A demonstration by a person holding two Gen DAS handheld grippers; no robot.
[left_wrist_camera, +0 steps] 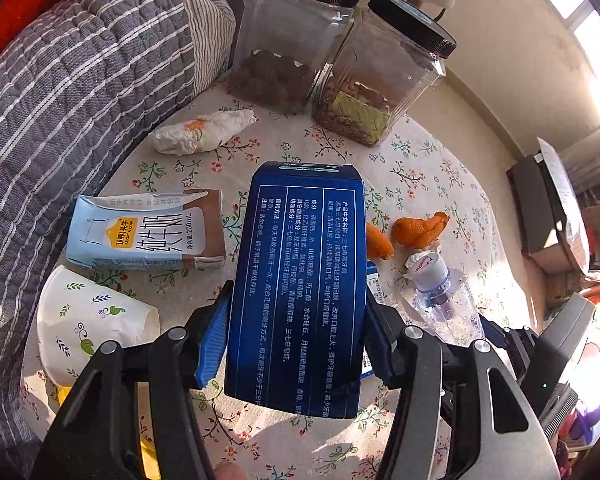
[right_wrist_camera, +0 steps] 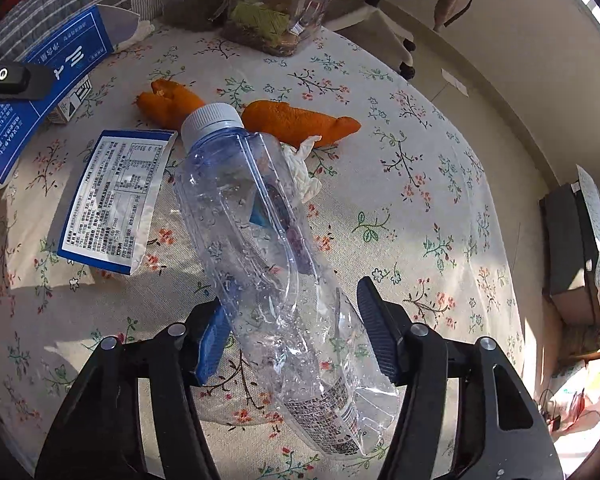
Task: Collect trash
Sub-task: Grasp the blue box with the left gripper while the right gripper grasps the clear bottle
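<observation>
My left gripper is shut on a dark blue toothpaste box, held a little above the round floral table. In the right wrist view the same box shows at the far left. My right gripper is shut on the lower half of a crumpled clear plastic bottle with a white cap, both pads against its sides. Loose trash lies on the cloth: a milk carton, a tipped paper cup, a crumpled tissue, orange peels and a blue-and-white packet.
Two clear jars with black lids stand at the table's far edge. A grey striped quilt borders the table on the left. Beyond the right edge, the floor holds a dark box.
</observation>
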